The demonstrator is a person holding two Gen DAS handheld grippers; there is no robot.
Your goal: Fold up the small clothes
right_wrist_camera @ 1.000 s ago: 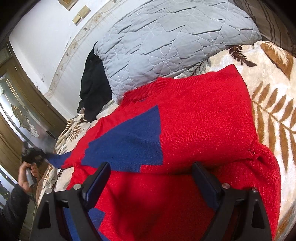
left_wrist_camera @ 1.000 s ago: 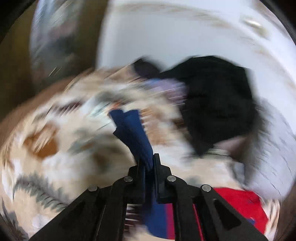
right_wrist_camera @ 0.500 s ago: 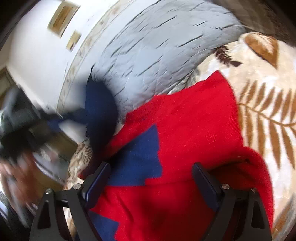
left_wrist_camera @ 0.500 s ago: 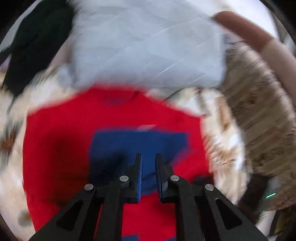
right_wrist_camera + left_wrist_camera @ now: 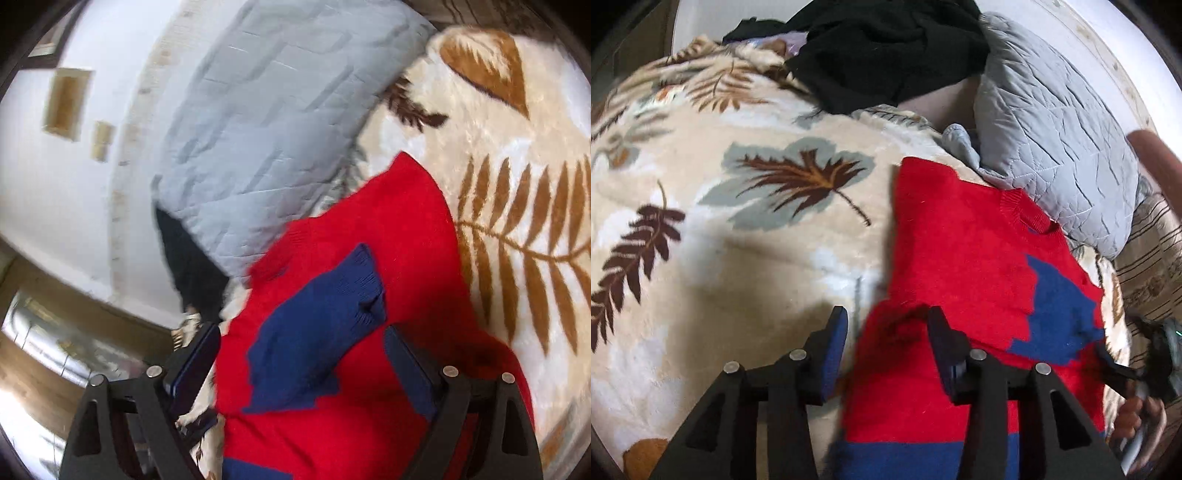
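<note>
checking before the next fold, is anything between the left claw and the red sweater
Nothing visible. The left claw, jaws opening, sits right at the red sweater edge on the leaf blanket. The grey pillow and black garment lie beyond it.

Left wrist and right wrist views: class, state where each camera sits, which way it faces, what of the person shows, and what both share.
Left wrist: on the left gripper, jaws opening, looking down at the red sweater edge and leaf blanket; a hand shows at right.
Right wrist: on the right gripper, open, facing along the sweater towards the grey pillow; no body shows.
Shared: sweater, pillow, blanket, black garment.
</note>
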